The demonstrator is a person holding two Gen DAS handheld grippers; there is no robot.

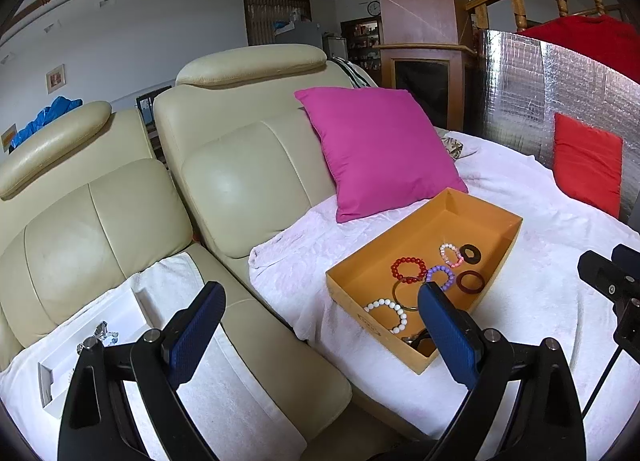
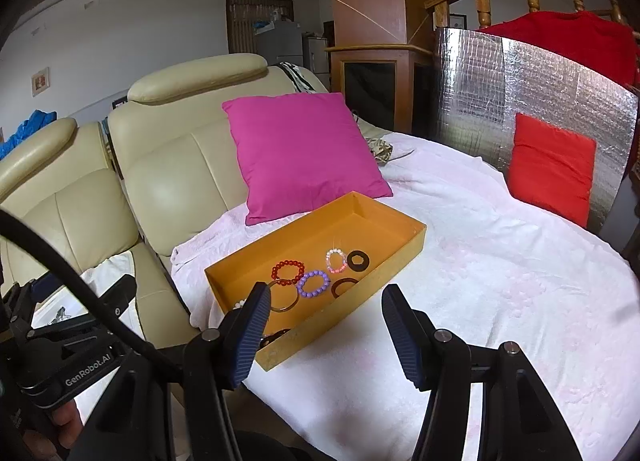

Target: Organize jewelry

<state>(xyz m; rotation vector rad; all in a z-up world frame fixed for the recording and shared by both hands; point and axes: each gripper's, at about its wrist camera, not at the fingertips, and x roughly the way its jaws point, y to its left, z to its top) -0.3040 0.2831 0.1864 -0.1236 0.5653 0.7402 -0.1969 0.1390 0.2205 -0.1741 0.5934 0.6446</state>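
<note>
An orange cardboard box [image 1: 476, 213] [image 2: 400, 221] lies on a white blanket and holds several bracelets: a red bead one [image 1: 409, 269] [image 2: 287, 271], a purple one [image 1: 441, 276] [image 2: 314, 283], a pink one [image 1: 451, 255] [image 2: 335, 260], a white bead one [image 1: 387, 315], a thin gold bangle [image 2: 285, 299] and dark rings [image 1: 470, 281] [image 2: 359, 261]. My left gripper [image 1: 322, 301] is open and empty, over the sofa seat left of the box. My right gripper [image 2: 326, 303] is open and empty, above the box's near edge. A white tray [image 1: 124, 309] with shiny jewelry [image 1: 98, 335] lies at the left.
A cream leather sofa [image 1: 224, 165] stands behind. A magenta cushion [image 1: 380, 149] [image 2: 300, 153] leans just beyond the box. A red cushion [image 1: 586, 163] [image 2: 552, 165] rests against a silver foil panel [image 2: 500, 101] at the right. The other gripper's body [image 1: 612, 285] [image 2: 72, 345] shows at each view's edge.
</note>
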